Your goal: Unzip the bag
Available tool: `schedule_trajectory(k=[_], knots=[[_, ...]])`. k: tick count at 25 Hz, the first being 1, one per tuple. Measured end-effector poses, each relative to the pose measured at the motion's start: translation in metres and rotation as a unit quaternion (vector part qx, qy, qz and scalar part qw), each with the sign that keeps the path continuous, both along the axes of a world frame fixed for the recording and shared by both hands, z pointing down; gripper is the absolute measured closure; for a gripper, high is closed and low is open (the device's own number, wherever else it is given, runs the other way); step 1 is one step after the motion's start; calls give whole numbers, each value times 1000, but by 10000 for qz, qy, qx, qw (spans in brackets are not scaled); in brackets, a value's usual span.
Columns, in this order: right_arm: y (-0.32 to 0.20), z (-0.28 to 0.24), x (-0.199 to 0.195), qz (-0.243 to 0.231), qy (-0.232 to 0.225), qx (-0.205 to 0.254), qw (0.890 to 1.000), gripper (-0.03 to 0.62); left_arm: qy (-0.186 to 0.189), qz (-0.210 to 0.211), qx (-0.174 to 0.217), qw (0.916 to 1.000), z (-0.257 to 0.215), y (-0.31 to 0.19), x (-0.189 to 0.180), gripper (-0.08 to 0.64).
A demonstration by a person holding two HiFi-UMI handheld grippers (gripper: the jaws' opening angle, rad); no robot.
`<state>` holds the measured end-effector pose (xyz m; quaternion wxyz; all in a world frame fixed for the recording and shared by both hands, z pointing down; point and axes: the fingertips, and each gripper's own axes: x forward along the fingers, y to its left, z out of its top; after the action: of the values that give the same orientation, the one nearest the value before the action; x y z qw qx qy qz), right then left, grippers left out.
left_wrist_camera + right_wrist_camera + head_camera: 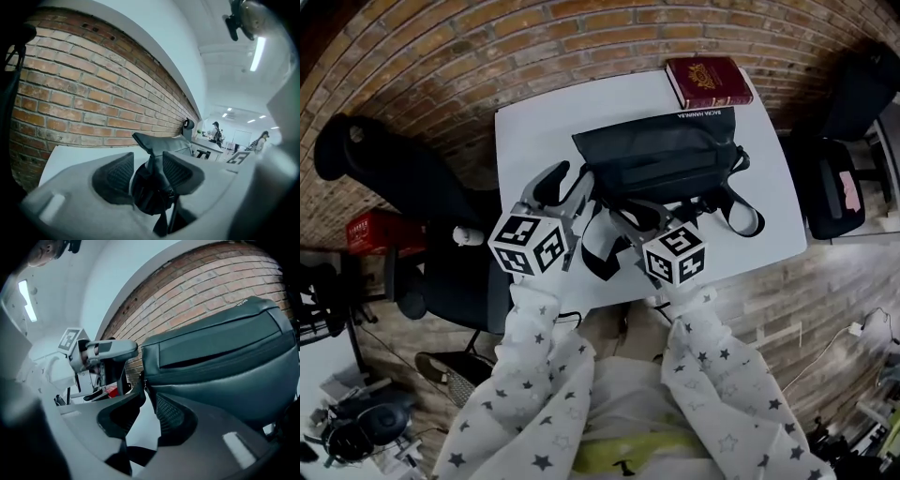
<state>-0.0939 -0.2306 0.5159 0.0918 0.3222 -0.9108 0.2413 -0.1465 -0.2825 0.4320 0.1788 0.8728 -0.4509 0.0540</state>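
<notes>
A black zip bag [661, 161] lies across the middle of the white table [534, 131], with its straps trailing toward the near edge. My left gripper [570, 185] is at the bag's left end. In the left gripper view its jaws [149, 174] stand apart, and a bunched corner of the bag [151, 185] sits loosely between the pads. My right gripper [639, 216] is at the bag's near left side, also open. In the right gripper view [146, 417] bare table shows between the pads, and the bag [220, 352] rises just beyond them, its end seam close to the right pad.
A dark red book [708, 82] lies at the table's far right corner, behind the bag. Black office chairs stand to the left [384, 159] and right [848, 131] of the table. A red box [380, 232] sits on the floor at the left. A brick wall [70, 93] is behind.
</notes>
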Motion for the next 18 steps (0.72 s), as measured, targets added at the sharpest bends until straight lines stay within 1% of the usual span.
schedule_trajectory(k=[4,7,10,15,18], knots=[[-1,9,-10,-41,363,140,9992,486,53,286,20,9996,4,-10,12,371],[-3,15,-13,114,642,242,9976,499,72,472,-33,9989,10,-12,21,371],[-11,19,-13,306,683,234,9969,524,71,642,-90,9979,17,-16,28,371],[-15,21,-11,412,763,261,9959,554,118,776,-117,9968,22,-19,33,373],[-13,21,-9,407,797,255,9957,567,126,833,-114,9964,24,-19,36,391]])
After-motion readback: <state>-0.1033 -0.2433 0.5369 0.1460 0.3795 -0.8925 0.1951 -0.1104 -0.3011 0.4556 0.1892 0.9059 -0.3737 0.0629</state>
